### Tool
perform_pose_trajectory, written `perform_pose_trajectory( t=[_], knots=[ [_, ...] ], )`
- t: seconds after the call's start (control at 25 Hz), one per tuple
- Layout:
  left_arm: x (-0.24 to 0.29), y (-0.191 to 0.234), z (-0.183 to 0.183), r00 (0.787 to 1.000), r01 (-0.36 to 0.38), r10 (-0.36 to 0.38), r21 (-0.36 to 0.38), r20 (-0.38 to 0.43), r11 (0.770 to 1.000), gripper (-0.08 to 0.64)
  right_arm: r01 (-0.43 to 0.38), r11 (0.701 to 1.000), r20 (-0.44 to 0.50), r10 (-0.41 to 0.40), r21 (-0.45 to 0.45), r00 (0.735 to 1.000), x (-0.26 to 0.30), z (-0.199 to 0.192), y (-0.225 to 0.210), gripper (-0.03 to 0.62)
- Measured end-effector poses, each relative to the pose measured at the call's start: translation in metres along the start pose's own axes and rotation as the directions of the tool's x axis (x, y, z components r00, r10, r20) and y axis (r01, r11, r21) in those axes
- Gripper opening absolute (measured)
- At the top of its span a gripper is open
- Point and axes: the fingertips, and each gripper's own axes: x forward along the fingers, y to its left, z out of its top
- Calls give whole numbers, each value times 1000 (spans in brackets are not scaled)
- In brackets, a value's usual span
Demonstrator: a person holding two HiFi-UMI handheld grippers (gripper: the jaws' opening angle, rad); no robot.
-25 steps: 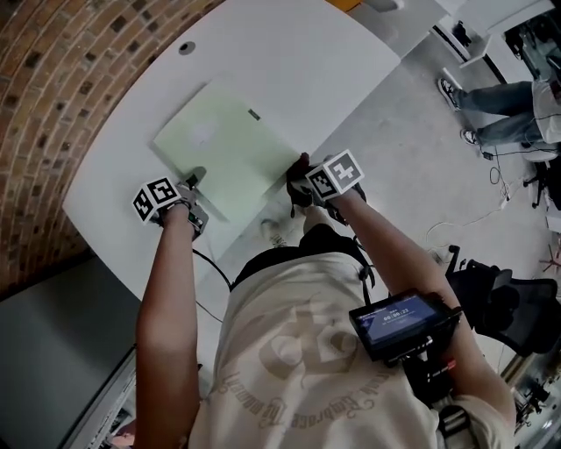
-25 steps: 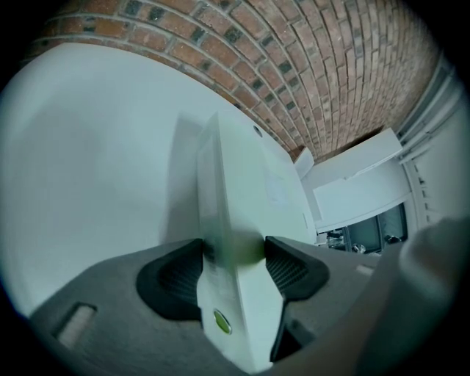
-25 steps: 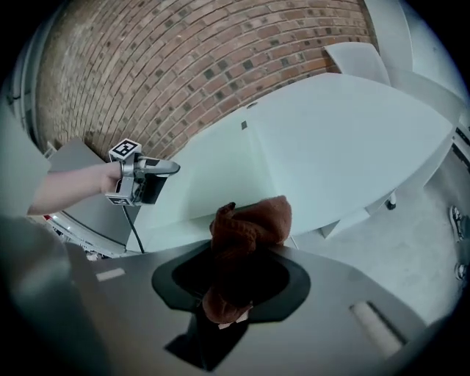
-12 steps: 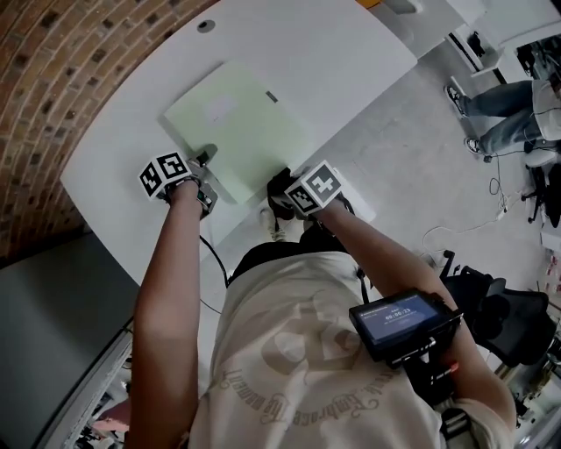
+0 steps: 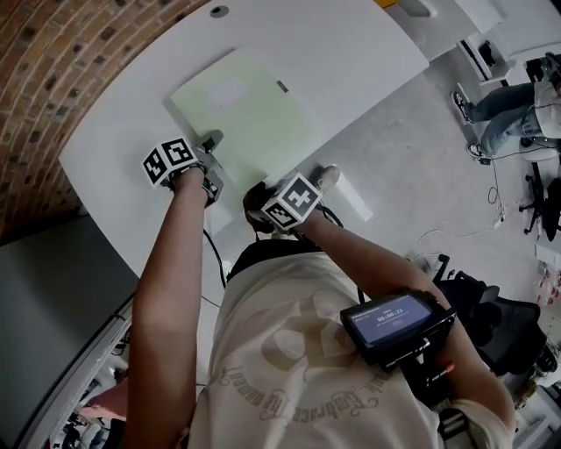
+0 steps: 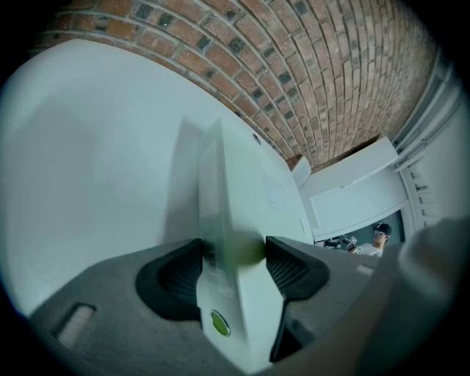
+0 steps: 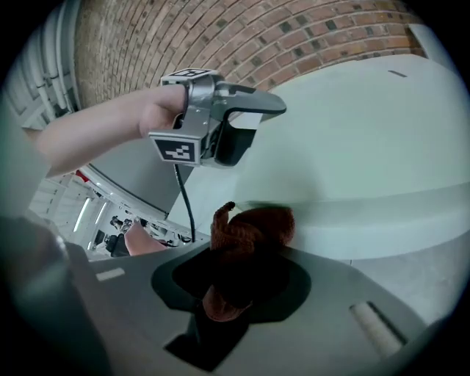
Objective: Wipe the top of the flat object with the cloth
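Note:
A pale green flat object point(image 5: 250, 114) lies on the white table point(image 5: 114, 149). My left gripper point(image 5: 210, 147) is shut on its near left edge; in the left gripper view the object's edge point(image 6: 235, 191) sits clamped between both pads point(image 6: 290, 268). My right gripper point(image 5: 261, 203) is shut on a brown cloth point(image 7: 246, 235), which bunches out past the jaws and touches the object's near corner at the table's front edge. In the head view the cloth point(image 5: 255, 198) shows as a dark lump under the marker cube. From the right gripper view, the left gripper point(image 7: 213, 125) stands just beyond.
A brick wall point(image 5: 53, 61) curves along the table's far left side. Grey floor lies to the right, with a seated person's legs point(image 5: 500, 114) and a dark office chair point(image 5: 517, 329). A small screen point(image 5: 394, 320) is strapped to my right forearm. A cable hole point(image 5: 218, 11) marks the far tabletop.
My right gripper has slid the cloth leftward along the flat object's near edge, from its right side to the near corner. The left gripper stays clamped on the object.

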Motion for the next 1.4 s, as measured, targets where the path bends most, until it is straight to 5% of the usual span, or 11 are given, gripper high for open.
perform_pose_trajectory(
  t=[0.48,0.76,0.88,1.08,1.4],
  knots=[
    [-8,-3,2,997,60,-58,-47,45,997,281,-179,974,-33,176,-136,984,6,-1,57,121],
    [-46,-19,-11,993,94,-99,95,57,991,273,-301,930,-8,306,-210,952,-36,-15,77,121],
    [-71,-28,-14,984,136,-152,164,91,977,200,-326,909,43,348,-258,936,-57,-8,79,123],
    [-108,-47,-26,958,188,-243,312,150,931,93,-242,902,179,320,-359,930,-97,18,73,121],
    [-145,-81,-40,945,102,-256,562,203,821,5,-7,905,390,190,-426,901,-166,73,42,120]
  ],
)
